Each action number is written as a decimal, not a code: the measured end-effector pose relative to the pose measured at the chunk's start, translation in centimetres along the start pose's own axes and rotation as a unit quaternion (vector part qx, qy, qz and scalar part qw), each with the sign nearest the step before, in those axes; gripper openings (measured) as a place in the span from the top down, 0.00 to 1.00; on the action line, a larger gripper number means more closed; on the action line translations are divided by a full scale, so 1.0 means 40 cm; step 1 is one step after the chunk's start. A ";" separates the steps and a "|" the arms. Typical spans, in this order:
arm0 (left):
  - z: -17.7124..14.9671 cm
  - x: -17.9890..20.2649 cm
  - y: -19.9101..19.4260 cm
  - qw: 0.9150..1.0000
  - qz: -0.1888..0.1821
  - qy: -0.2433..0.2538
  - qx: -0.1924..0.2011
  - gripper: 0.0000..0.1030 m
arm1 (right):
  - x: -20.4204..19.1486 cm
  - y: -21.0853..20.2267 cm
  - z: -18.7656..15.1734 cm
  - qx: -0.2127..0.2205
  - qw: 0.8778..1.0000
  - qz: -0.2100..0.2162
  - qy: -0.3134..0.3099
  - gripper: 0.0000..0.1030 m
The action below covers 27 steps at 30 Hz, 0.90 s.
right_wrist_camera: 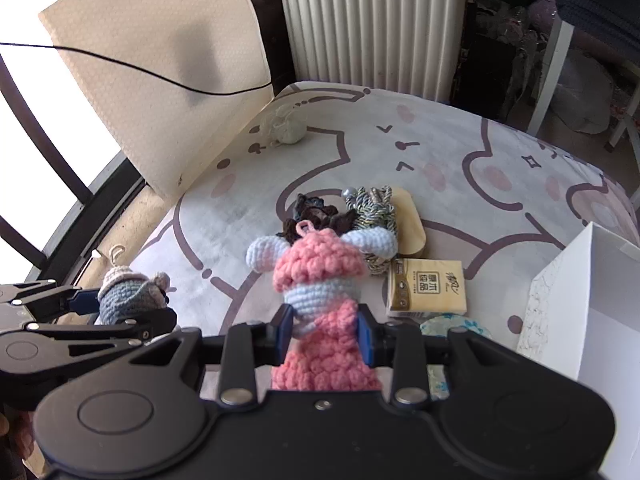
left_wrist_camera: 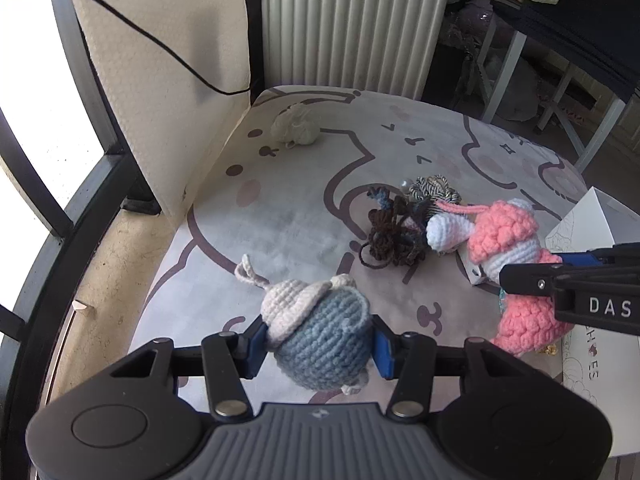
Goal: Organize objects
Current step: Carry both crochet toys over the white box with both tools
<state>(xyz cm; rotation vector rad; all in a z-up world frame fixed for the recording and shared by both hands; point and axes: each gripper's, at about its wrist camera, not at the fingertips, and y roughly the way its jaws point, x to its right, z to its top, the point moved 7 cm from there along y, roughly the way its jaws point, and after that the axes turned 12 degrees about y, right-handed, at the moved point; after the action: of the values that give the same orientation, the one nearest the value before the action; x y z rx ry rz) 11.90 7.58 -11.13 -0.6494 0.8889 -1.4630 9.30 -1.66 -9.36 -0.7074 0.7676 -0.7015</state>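
While both toys hang clear above the cartoon-print tabletop (right_wrist_camera: pixel 440 148), the left gripper (left_wrist_camera: pixel 318 342) clamps a blue-and-cream crocheted figure (left_wrist_camera: pixel 320 336) and the right gripper (right_wrist_camera: pixel 326 332) pinches a pink-and-white crocheted doll (right_wrist_camera: pixel 316 280) at its waist, near a tissue pack (right_wrist_camera: pixel 426 286) and white box (right_wrist_camera: pixel 580 320).

The left half of the cartoon-printed tabletop (right_wrist_camera: pixel 248 208) lies bare. A tangled heap of dark brown and grey-striped yarn pieces (right_wrist_camera: pixel 344 212) blocks the centre. A tan tissue packet (right_wrist_camera: pixel 426 286) and an open white cardboard box (right_wrist_camera: pixel 580 312) obstruct the right side. A cream crocheted ball (right_wrist_camera: pixel 286 130) occupies the far-left corner.
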 end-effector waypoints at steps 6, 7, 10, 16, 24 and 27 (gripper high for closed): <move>0.018 0.032 -0.044 0.999 0.008 0.022 0.030 0.49 | 0.024 -0.078 -0.016 0.038 0.999 -0.015 0.030 0.67; 0.021 0.037 -0.051 0.999 0.004 0.021 0.033 0.49 | 0.027 -0.091 -0.022 0.043 0.998 -0.016 0.035 0.67; 0.028 0.055 -0.076 0.999 -0.006 0.020 0.044 0.49 | 0.037 -0.126 -0.039 0.054 0.997 -0.020 0.051 0.67; 0.031 0.085 -0.127 0.997 -0.012 0.034 0.069 0.49 | 0.050 -0.192 -0.056 0.084 0.994 -0.032 0.058 0.67; 0.043 0.116 -0.183 0.994 -0.020 0.050 0.096 0.49 | 0.072 -0.264 -0.068 0.114 0.992 -0.034 0.051 0.67; 0.052 0.144 -0.192 0.993 -0.027 0.059 0.101 0.49 | 0.100 -0.285 -0.069 0.119 0.991 -0.038 0.055 0.67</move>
<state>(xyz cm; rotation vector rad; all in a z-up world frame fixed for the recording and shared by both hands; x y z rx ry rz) 8.77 1.31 -4.28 -0.4425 0.8050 -1.6285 5.88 -12.01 -3.49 -0.4855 0.7448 -0.8908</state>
